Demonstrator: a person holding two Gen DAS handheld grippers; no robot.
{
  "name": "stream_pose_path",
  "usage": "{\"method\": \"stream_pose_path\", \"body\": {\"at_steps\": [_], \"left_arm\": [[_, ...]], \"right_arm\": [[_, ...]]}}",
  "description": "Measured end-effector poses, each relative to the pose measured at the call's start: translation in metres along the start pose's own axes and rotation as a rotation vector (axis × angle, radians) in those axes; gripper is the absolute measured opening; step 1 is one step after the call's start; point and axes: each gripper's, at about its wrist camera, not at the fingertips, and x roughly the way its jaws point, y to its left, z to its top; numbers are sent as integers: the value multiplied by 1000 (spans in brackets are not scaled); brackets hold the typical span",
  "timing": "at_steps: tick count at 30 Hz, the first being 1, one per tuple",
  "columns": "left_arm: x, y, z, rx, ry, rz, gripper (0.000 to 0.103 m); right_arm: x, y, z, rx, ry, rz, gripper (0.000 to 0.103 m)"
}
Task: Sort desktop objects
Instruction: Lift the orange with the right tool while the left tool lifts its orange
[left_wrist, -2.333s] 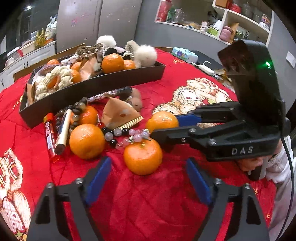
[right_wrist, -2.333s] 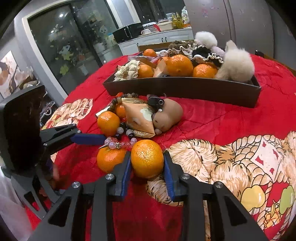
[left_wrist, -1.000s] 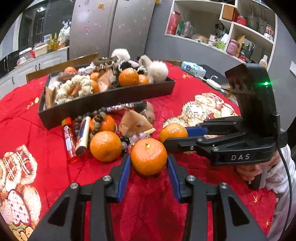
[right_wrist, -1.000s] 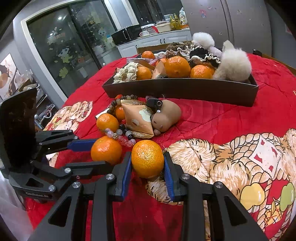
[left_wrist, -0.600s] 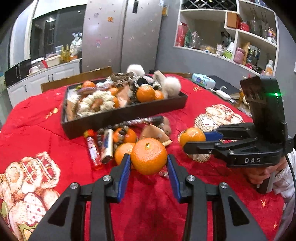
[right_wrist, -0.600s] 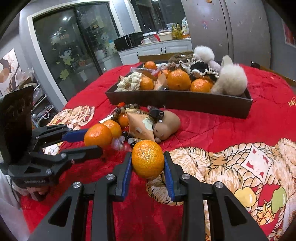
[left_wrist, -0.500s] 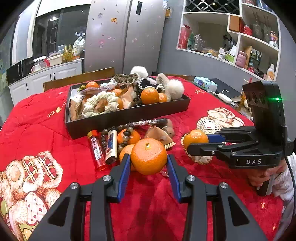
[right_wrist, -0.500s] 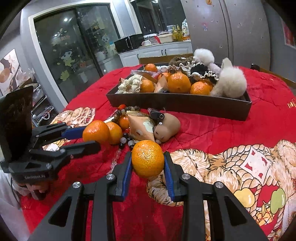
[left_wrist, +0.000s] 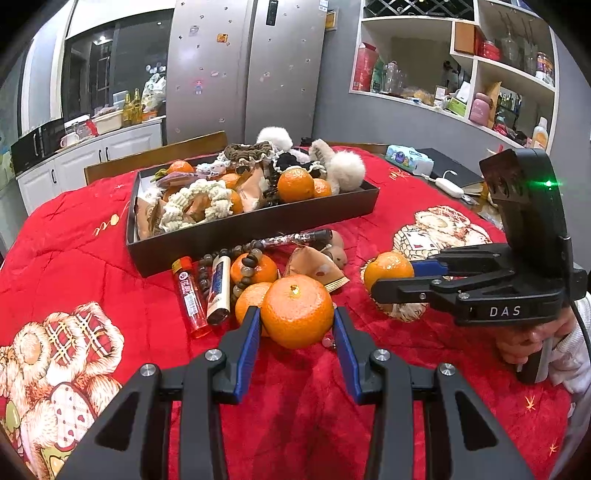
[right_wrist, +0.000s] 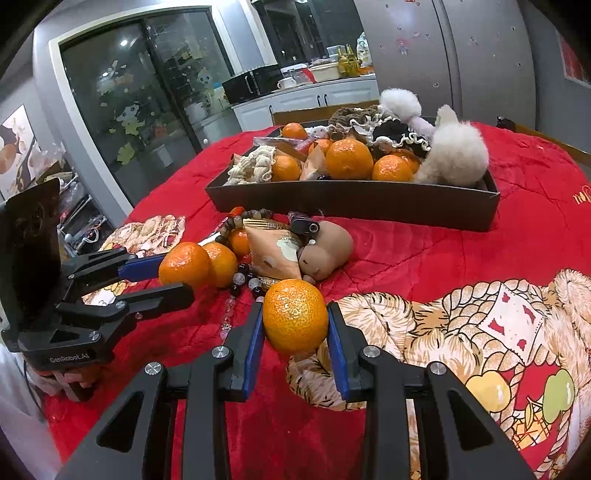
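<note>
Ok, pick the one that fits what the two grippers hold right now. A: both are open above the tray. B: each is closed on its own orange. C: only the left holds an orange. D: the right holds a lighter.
B: the left gripper clamps one orange between its blue pads, and the right gripper clamps another orange.

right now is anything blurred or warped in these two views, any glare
Left wrist view: sharp, the held orange crisp with one small highlight on top; fisheye bends the fridge and shelves, corners black; a green LED flares on the right gripper. Right wrist view: also sharp, its orange speckled with glare; ceiling lights reflect in the glass doors.
</note>
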Motion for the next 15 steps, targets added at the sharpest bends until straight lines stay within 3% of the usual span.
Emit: {"method": "stream_pose_path", "body": {"at_steps": [15], "left_arm": [[2, 8, 6, -65, 9, -21, 41]], "right_arm": [[-16, -2, 9, 27, -50, -8, 31]]}}
